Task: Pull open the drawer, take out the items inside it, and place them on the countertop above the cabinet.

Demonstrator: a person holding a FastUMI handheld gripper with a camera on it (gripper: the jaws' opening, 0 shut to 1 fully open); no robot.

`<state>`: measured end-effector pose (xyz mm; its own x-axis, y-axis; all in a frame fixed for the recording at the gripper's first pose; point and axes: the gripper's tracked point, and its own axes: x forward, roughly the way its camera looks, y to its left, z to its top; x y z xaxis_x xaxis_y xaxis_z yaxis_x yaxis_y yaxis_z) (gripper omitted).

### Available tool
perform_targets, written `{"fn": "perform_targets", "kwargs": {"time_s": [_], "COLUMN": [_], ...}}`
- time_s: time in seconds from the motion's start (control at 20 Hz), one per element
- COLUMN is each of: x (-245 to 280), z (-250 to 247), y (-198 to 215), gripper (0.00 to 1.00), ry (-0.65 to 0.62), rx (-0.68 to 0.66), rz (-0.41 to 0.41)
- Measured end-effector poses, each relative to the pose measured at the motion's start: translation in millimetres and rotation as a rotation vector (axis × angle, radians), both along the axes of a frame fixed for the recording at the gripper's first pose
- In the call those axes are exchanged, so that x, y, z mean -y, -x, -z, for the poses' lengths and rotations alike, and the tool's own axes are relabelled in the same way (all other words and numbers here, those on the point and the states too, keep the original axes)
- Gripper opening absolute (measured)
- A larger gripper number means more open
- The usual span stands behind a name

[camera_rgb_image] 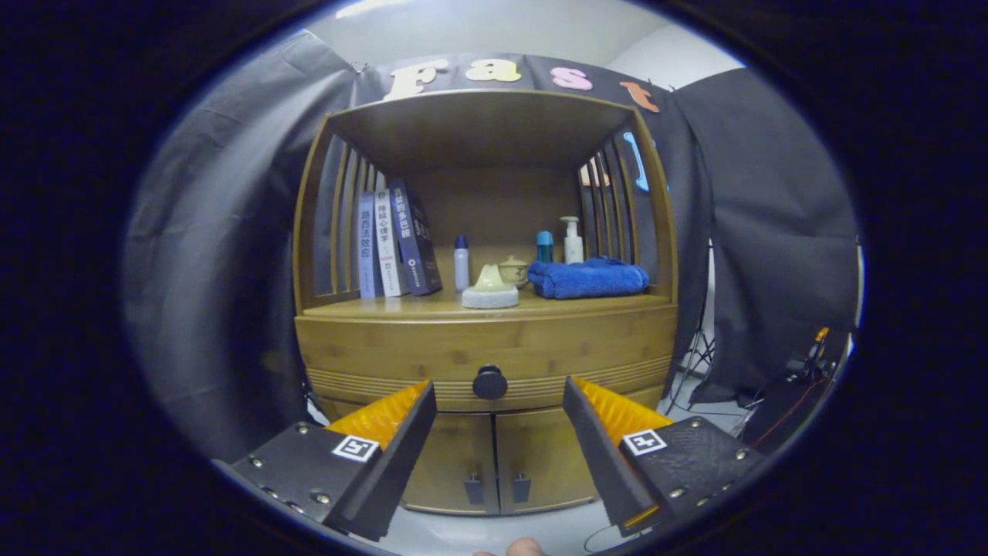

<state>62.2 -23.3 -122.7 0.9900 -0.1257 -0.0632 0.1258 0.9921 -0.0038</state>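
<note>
A bamboo cabinet stands straight ahead. Its drawer (486,351) is closed, with a round black knob (490,382) at the middle of its front. My gripper (498,398) is open and holds nothing; the knob shows in the gap between the two fingertips, some way beyond them. The countertop (432,305) above the drawer carries a pale soap on a round dish (490,289), a folded blue towel (588,279), a small ceramic jar (513,270), a few bottles (461,262) and three books (394,243). What lies inside the drawer is hidden.
Two lower cabinet doors (494,463) with small dark handles sit under the drawer. Slatted sides and a roof enclose the countertop shelf. Black cloth hangs left and right. A tripod leg and cables (795,378) stand on the floor to the right.
</note>
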Motion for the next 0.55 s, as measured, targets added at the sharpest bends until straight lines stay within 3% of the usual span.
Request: {"fn": "perform_targets", "kwargs": {"time_s": [0.55], "x": [-17.4], "z": [-108.9], "y": [59.1], "gripper": [0.99], "ry": [0.002], "rx": [0.017], "rz": [-0.058]}}
